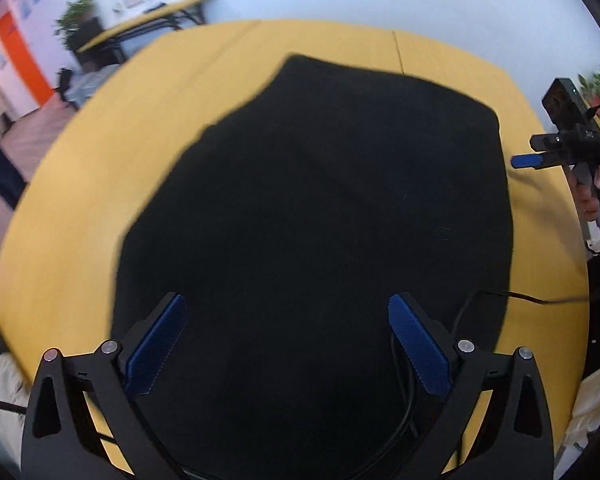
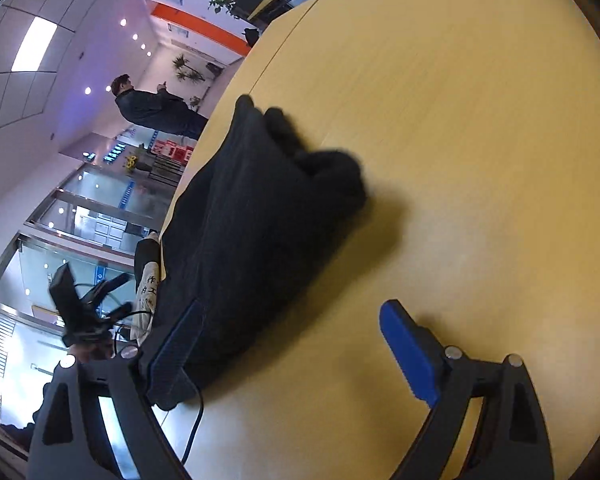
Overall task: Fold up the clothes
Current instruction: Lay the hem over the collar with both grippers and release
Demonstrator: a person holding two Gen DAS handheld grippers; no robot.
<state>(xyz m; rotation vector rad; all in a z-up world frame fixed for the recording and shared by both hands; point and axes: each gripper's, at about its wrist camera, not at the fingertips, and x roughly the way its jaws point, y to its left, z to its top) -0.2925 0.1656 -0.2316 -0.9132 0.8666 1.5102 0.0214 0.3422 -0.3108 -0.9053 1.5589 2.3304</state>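
A black garment (image 1: 312,208) lay spread on the yellow worktop (image 1: 100,184), covering most of its middle part. In the left wrist view it looked flat and broad, with an uneven left edge and a straighter right edge. In the right wrist view the same garment showed as a low, folded heap, with its far end bunched up.

The left gripper (image 1: 288,344) hung above the near part of the garment. Its jaws stood wide apart, the two blue pads (image 1: 156,348) were well separated, and nothing was between them. A thin black cable (image 1: 520,298) ran over the right edge of the cloth.

The right gripper (image 2: 296,352) was also wide open and held nothing. Its left pad (image 2: 176,344) was over the near edge of the garment, and whether it touched the cloth could not be told; the other pad was over bare worktop. In the left wrist view this gripper appeared at the right border, held by a hand (image 1: 598,188), just beside the garment's right edge.

A person in dark clothes (image 2: 152,110) stood in the background beyond the worktop.
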